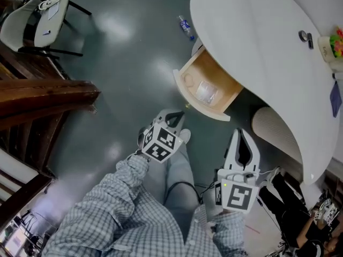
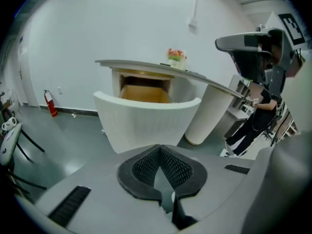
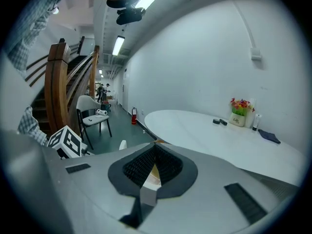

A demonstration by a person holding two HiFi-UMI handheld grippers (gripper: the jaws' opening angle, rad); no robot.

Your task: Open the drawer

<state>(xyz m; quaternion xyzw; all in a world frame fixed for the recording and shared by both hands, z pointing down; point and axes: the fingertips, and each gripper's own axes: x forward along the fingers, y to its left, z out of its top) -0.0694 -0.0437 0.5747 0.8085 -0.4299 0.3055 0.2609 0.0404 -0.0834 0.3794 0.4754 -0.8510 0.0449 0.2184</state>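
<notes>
The drawer (image 1: pixel 205 91) under the white round table (image 1: pixel 257 31) stands pulled out, its curved white front (image 2: pixel 146 120) facing me and its wooden inside (image 2: pixel 145 93) showing. A clear plastic thing (image 1: pixel 207 92) lies in it. My left gripper (image 1: pixel 174 116) hangs a little short of the drawer front, apart from it; its jaws (image 2: pixel 159 148) meet at the tips with nothing between them. My right gripper (image 1: pixel 240 133) is to the right, below the table's edge, also shut and empty (image 3: pixel 155 146). Neither gripper touches the drawer.
A white chair (image 1: pixel 40 20) stands at the far left beside a wooden stair rail (image 1: pixel 45 95). A bottle (image 1: pixel 186 27) lies on the floor behind the drawer. Flowers (image 1: pixel 336 43) and small items (image 1: pixel 305 36) sit on the table. The table pedestal (image 2: pixel 207 116) and a seated person (image 2: pixel 258 118) are right.
</notes>
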